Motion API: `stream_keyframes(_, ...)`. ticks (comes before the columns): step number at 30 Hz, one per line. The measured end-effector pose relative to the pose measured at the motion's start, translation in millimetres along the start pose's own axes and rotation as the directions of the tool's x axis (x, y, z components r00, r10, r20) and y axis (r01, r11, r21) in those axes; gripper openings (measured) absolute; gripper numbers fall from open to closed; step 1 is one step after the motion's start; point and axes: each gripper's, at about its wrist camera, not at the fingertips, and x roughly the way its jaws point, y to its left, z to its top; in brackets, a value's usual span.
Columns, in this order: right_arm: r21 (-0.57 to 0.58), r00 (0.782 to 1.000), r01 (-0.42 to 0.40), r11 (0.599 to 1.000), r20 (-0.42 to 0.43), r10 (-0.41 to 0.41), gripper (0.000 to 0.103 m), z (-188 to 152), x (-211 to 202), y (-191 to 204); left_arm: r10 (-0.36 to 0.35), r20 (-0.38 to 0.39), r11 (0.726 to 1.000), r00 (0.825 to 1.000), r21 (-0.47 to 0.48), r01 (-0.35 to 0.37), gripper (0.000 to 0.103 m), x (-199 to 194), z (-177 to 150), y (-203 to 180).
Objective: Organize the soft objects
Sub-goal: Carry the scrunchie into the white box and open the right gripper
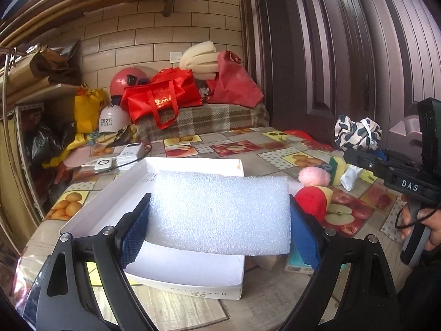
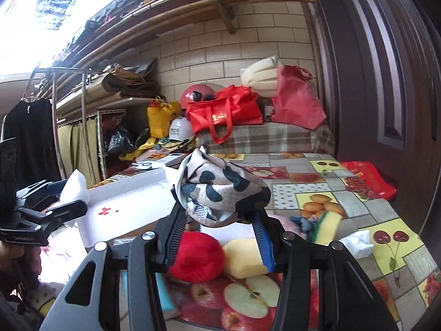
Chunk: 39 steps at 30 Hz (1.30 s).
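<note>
My left gripper (image 1: pixel 219 204) is shut on a white foam block (image 1: pixel 220 212), with the blue pads pressing its two ends. It holds the block just above an open white box (image 1: pixel 193 275). My right gripper (image 2: pixel 216 211) is shut on a bunched black-and-white spotted cloth (image 2: pixel 217 187), lifted off the table to the right of the box (image 2: pixel 129 195). From the left wrist view, the right gripper (image 1: pixel 355 155) and its cloth (image 1: pixel 357 132) show at the right edge. From the right wrist view, the left gripper (image 2: pixel 70 195) with the foam (image 2: pixel 75 184) shows at the left.
On the fruit-print tablecloth right of the box lie a red plush ball (image 2: pixel 195 256), a yellow sponge (image 2: pixel 245 256), a pink pompom (image 1: pixel 314 176), a green-and-yellow sponge (image 2: pixel 326 226) and a crumpled white cloth (image 2: pixel 358 242). White gadgets (image 1: pixel 129 151) sit behind the box. A dark door stands at the right.
</note>
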Motion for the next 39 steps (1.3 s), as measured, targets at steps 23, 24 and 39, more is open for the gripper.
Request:
stream_keyframes(23, 0.032, 0.957, -0.270, 0.962, -0.105, 0.272, 0.047, 0, 74, 112, 0.237, -0.106, 0.955, 0.966, -0.158, -0.252, 0.091, 55, -5, 84)
stream_keyframes(24, 0.043, 0.958, -0.260, 0.965, -0.110, 0.263, 0.047, 1, 79, 111, 0.244, -0.102, 0.952, 0.964, -0.162, -0.258, 0.091, 56, -4, 87)
stream_keyframes(39, 0.036, 0.995, -0.032, 0.999, -0.090, 0.036, 0.047, 8, 140, 91, 0.331, -0.090, 0.927, 0.939, -0.156, -0.342, 0.091, 92, 7, 98)
